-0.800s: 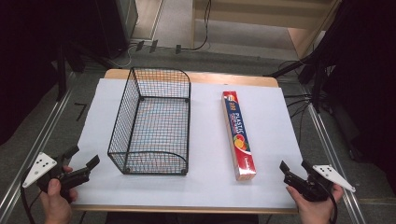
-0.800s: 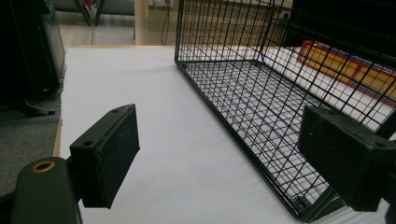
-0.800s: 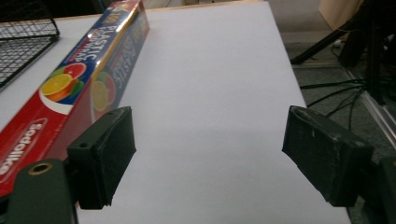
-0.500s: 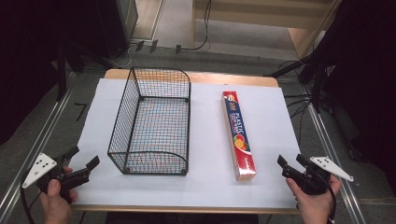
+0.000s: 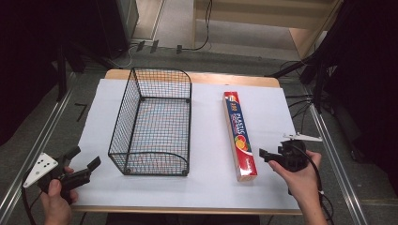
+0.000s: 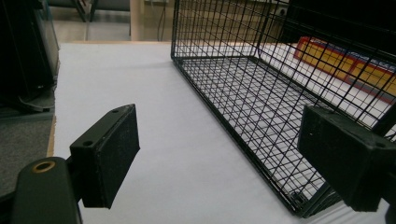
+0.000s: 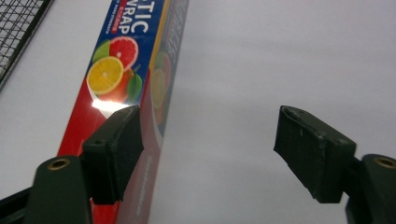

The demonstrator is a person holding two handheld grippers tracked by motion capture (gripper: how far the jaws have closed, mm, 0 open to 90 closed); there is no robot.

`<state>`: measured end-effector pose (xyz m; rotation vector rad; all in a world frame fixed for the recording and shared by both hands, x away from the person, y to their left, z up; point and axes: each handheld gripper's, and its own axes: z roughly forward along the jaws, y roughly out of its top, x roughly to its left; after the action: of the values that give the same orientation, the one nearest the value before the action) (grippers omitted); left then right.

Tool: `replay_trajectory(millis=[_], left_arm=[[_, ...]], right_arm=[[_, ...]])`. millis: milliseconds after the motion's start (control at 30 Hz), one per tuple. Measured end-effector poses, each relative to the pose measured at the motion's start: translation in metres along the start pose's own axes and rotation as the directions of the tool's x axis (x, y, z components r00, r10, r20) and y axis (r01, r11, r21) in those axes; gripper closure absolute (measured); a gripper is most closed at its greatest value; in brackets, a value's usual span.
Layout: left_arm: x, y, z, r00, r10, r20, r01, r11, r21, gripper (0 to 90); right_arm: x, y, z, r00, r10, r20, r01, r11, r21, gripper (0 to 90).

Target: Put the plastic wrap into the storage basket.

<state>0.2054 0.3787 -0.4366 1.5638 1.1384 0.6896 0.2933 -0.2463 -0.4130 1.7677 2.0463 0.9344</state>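
Closing in on the box of plastic wrap, the right gripper has left the table's near right corner and now sits just beside the box's near end, jaws spread and empty. In the right gripper view one jaw overlaps the box's edge, though contact cannot be told. The box lies flat on the white table, right of the wire basket and apart from it. The left gripper stays at the near left corner, jaws spread. A grasp of the box looks imminent, perhaps to move it into the basket.
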Motion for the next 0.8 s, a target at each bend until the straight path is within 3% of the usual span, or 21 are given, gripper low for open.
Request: replay_trajectory(millis=[167,467,800], left_arm=[[-0.003,0.000,0.002,0.9997,0.023,0.010,-0.023,0.9997,0.010,13.1],[-0.003,0.000,0.004,0.9995,0.029,0.010,-0.029,0.9994,0.018,13.1],[-0.002,0.000,0.004,0.9994,0.033,0.011,-0.034,0.9992,0.020,13.1]], right_arm=[[0.009,0.020,0.013,0.9997,0.021,0.012,-0.021,0.999,0.036,20.9],[0.034,0.047,0.042,0.9993,-0.032,0.017,0.030,0.992,0.122,20.0],[0.042,0.061,0.059,1.0000,0.001,0.001,-0.001,0.985,0.173,22.6]])
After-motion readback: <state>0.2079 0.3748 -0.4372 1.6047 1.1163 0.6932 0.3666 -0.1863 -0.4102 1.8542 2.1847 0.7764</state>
